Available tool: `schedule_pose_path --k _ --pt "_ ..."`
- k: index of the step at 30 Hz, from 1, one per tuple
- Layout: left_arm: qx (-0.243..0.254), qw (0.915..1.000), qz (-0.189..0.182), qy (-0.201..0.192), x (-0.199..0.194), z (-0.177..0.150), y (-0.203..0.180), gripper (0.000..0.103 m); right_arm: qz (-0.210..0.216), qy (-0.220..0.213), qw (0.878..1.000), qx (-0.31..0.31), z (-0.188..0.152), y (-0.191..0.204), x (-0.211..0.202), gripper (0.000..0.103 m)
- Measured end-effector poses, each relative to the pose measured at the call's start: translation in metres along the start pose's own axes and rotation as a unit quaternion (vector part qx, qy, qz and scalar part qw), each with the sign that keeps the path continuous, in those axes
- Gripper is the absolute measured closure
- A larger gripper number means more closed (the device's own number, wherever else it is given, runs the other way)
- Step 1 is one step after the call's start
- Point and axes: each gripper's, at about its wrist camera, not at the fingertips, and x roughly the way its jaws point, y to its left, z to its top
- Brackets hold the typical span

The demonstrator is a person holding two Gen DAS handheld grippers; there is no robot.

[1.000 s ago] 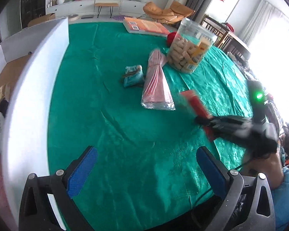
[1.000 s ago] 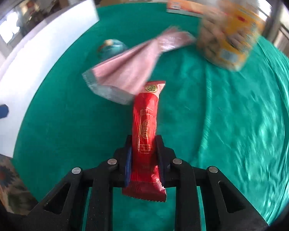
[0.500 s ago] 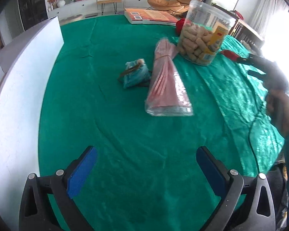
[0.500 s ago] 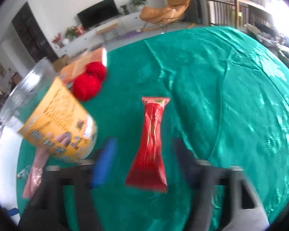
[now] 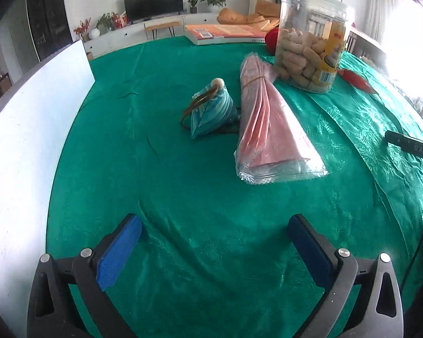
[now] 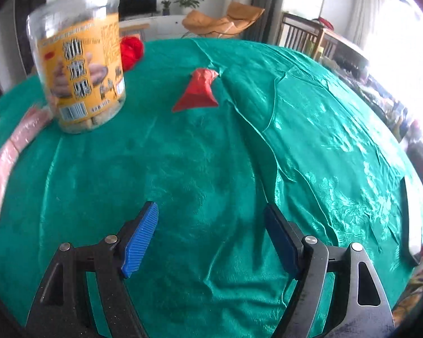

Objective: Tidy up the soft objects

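A red snack packet (image 6: 196,93) lies on the green tablecloth (image 6: 211,155), well beyond my right gripper (image 6: 211,225), whose jaws are opening with nothing between them. The same red packet (image 5: 355,80) shows past the jar in the left wrist view. A pink bundle in clear plastic (image 5: 270,129) and a small teal pouch with a brown strap (image 5: 213,109) lie side by side ahead of my left gripper (image 5: 211,242), which stands open and empty above the cloth.
A clear jar of biscuits with a yellow label (image 6: 80,64) stands left of the red packet. A red ball of yarn (image 6: 132,50) and an orange book (image 5: 222,32) lie behind it. A white board (image 5: 28,129) runs along the left table edge.
My right gripper let go of the red packet, opened, and drew back; the packet now lies beside the jar. My left gripper sank nearer the cloth toward the pouch and pink bundle.
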Motion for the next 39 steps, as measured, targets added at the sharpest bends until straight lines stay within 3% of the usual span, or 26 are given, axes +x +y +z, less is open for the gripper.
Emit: schedule_pose_path --k 3,8,10,39 --pt "0.001 1.0000 0.002 0.002 0.004 0.000 0.000 0.000 0.035 0.005 0.999 0.038 0.001 -0.016 0.001 0.018" --pt "-0.020 0.9996 0.017 0.001 0.012 0.016 0.009 0.000 0.016 0.004 1.000 0.014 0.003 -0.009 0.000 0.013" --pt "-0.029 0.9993 0.024 0.001 0.015 0.020 0.011 0.000 0.034 0.009 0.999 0.031 0.005 -0.017 0.006 0.010" --pt "-0.031 0.9992 0.026 0.001 0.016 0.021 0.011 0.000 0.029 0.009 0.999 0.026 0.009 -0.015 0.014 0.010"
